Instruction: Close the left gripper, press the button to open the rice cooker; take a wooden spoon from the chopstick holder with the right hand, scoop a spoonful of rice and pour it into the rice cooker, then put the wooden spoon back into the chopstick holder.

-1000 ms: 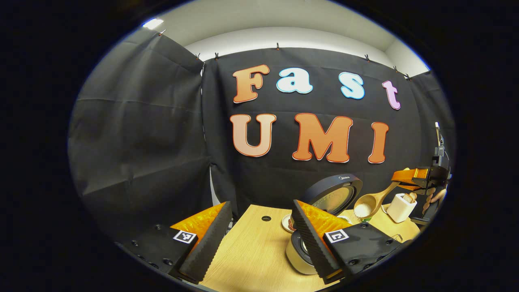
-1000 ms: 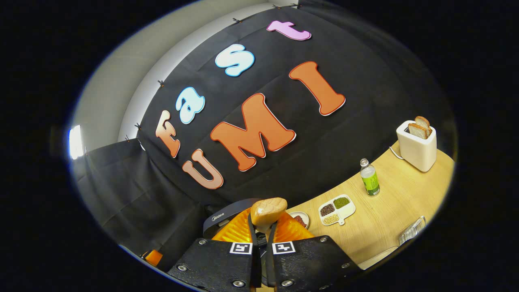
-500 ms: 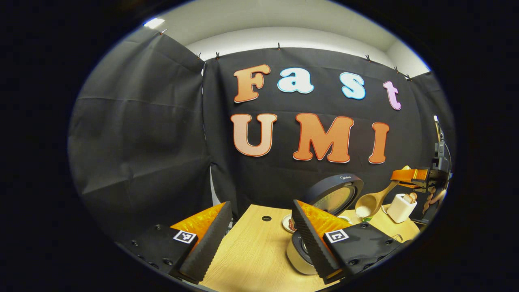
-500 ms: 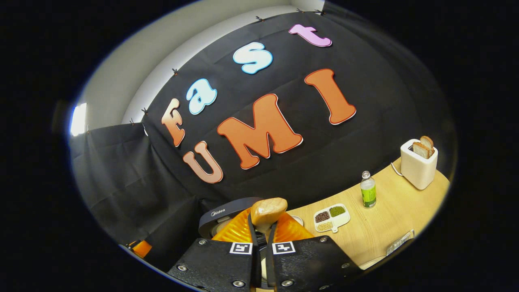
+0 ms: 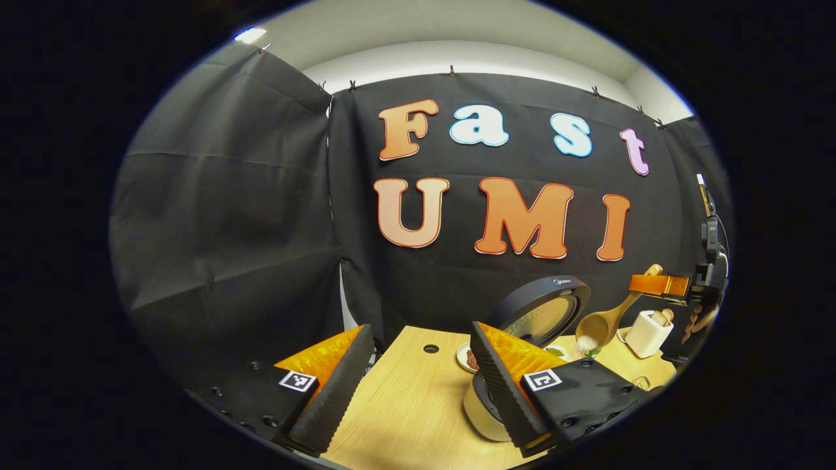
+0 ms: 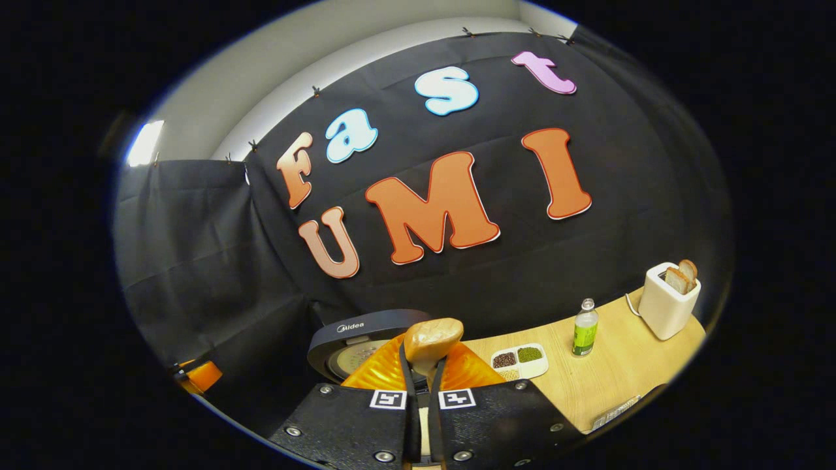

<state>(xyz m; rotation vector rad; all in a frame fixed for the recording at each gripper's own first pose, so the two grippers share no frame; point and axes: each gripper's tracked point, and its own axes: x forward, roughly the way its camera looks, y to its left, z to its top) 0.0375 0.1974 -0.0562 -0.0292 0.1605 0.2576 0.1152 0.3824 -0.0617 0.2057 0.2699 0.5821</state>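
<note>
The pouring step is in hand: the right gripper (image 6: 421, 375) has its fingers clamped on the wooden spoon (image 5: 604, 321), whose bowl tips rice just beside the raised lid of the open rice cooker (image 5: 516, 346). The left gripper (image 5: 418, 385) hangs over the table (image 5: 405, 405) with fingers spread and empty. Next, I judge, the spoon must tip fully over the pot, then go back to the chopstick holder

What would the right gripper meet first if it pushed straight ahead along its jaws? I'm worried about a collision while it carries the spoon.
Probably the rice cooker's raised lid, just beyond the wooden spoon that the right gripper holds. Depth is unclear; it may pass over the pot instead.
</note>
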